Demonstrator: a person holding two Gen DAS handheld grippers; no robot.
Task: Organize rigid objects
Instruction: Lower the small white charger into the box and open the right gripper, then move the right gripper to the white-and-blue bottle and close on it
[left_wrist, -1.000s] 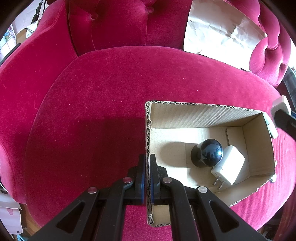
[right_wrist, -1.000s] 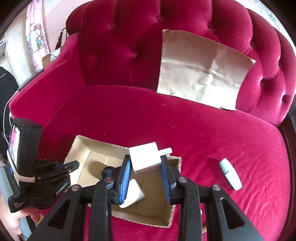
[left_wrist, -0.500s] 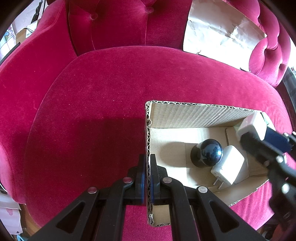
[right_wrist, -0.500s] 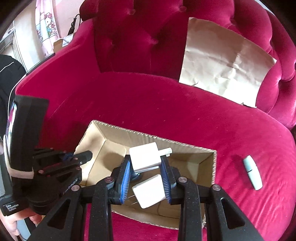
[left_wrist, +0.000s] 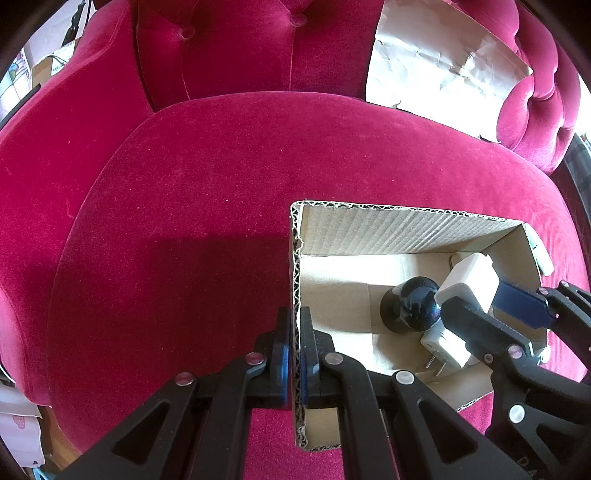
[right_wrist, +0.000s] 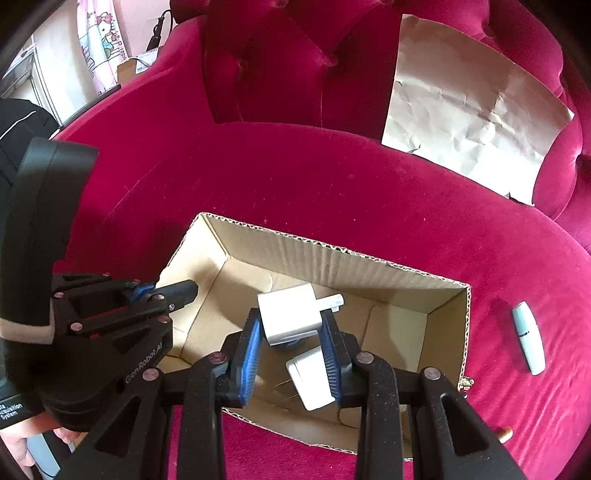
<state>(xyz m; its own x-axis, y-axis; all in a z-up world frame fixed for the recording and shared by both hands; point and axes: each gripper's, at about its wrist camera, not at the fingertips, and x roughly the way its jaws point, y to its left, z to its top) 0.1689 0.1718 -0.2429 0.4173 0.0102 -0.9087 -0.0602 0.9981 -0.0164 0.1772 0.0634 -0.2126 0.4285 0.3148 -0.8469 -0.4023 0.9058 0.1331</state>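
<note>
An open cardboard box (left_wrist: 399, 229) (right_wrist: 332, 258) sits on the red velvet sofa seat. My left gripper (left_wrist: 294, 325) (right_wrist: 183, 290) is shut on the box's left wall. My right gripper (right_wrist: 291, 325) (left_wrist: 476, 301) is shut on a white charger cube (right_wrist: 288, 315) (left_wrist: 469, 282) and holds it inside the box, above the floor. On the box floor lie a dark glossy ball-shaped object (left_wrist: 413, 308) and a second white plug adapter (right_wrist: 312, 380) (left_wrist: 445, 349) with its prongs showing. The ball is mostly hidden behind the held charger in the right wrist view.
A pale blue-white tube (right_wrist: 528, 341) lies on the seat right of the box. A crumpled sheet of brown paper (right_wrist: 472, 107) (left_wrist: 443, 62) leans against the tufted backrest. A small tan object (right_wrist: 504, 434) sits near the box's front right corner.
My right gripper has come in from the right with the white charger and sunk into the box, over the ball and adapter. The left gripper and the box have stayed put.
</note>
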